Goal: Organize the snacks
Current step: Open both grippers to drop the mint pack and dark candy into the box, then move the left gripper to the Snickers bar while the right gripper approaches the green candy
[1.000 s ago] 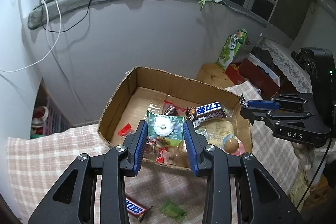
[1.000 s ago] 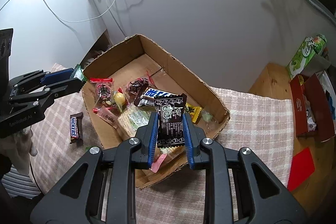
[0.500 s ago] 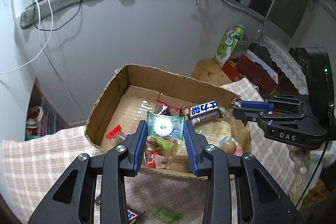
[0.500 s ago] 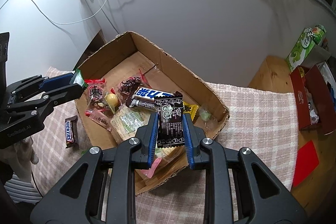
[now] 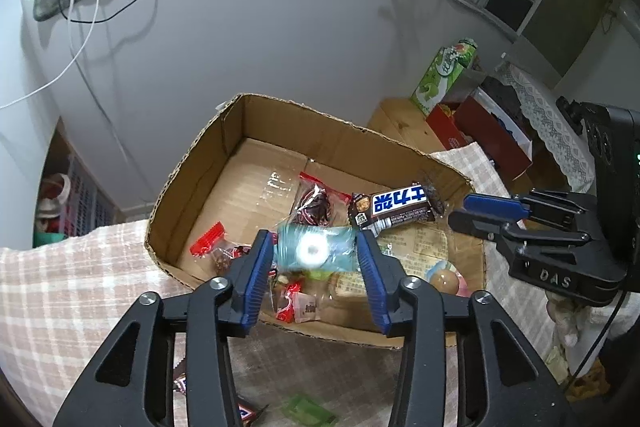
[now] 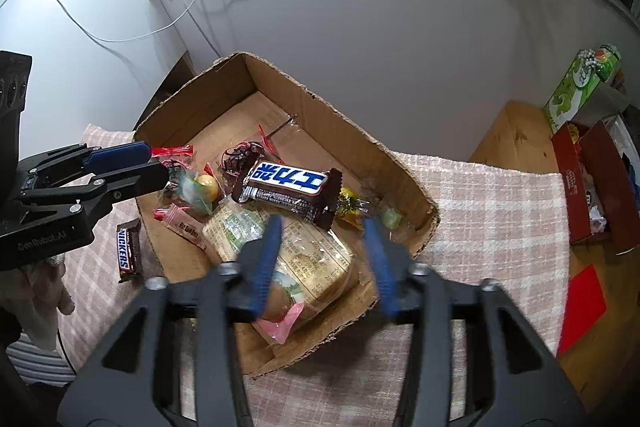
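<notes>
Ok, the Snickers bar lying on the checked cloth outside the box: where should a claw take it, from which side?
Pinch the Snickers bar across its narrow width at mid-length, coming straight down from above. It lies flat on the checked cloth, so only its long edges offer purchase, and the cardboard box wall close beside it would likely cramp a sideways approach.

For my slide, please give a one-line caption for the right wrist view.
Right gripper, jaws just opened and empty, above a cardboard box of snacks.
</notes>
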`<state>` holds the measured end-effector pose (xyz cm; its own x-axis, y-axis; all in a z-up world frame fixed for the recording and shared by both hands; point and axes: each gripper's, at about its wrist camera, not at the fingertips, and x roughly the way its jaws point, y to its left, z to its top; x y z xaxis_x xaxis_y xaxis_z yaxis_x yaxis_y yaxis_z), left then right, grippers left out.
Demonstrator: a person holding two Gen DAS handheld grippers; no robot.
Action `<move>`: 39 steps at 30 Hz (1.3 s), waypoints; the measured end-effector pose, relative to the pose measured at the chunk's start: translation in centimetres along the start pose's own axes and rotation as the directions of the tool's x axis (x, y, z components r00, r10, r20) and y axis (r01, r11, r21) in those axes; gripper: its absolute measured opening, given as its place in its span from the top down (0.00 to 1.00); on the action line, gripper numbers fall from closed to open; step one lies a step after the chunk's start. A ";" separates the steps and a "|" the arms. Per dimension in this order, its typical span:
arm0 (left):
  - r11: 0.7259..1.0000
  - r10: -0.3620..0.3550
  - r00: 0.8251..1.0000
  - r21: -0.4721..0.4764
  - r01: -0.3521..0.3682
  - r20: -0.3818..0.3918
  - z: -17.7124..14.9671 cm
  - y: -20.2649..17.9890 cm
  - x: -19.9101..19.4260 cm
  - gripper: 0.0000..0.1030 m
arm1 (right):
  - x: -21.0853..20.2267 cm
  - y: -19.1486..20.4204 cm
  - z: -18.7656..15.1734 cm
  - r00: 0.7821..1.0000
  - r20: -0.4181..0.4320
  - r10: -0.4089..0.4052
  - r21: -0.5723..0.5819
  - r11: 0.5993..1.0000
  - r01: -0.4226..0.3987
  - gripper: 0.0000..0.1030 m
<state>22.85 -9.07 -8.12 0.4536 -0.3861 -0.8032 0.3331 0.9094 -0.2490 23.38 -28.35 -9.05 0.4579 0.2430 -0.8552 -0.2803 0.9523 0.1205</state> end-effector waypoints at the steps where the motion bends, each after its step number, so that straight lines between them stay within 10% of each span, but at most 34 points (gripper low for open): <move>1: 1.000 -0.001 1.000 -0.002 0.001 -0.001 0.0 0.0 0.0 0.58 | -0.2 -0.1 -0.1 1.000 0.003 0.002 0.005 1.000 -0.002 0.51; 39: 0.972 0.120 0.992 -0.208 -0.112 0.026 -6.1 7.2 -7.5 0.58 | -5.5 3.3 -5.5 0.992 0.113 0.048 0.085 0.995 -0.058 0.42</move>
<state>16.83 1.37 -7.18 0.5114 -0.2778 -0.8132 0.1010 0.9592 -0.2642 15.30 -27.57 -6.67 0.5364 0.3079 -0.7858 -0.2337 0.9489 0.2123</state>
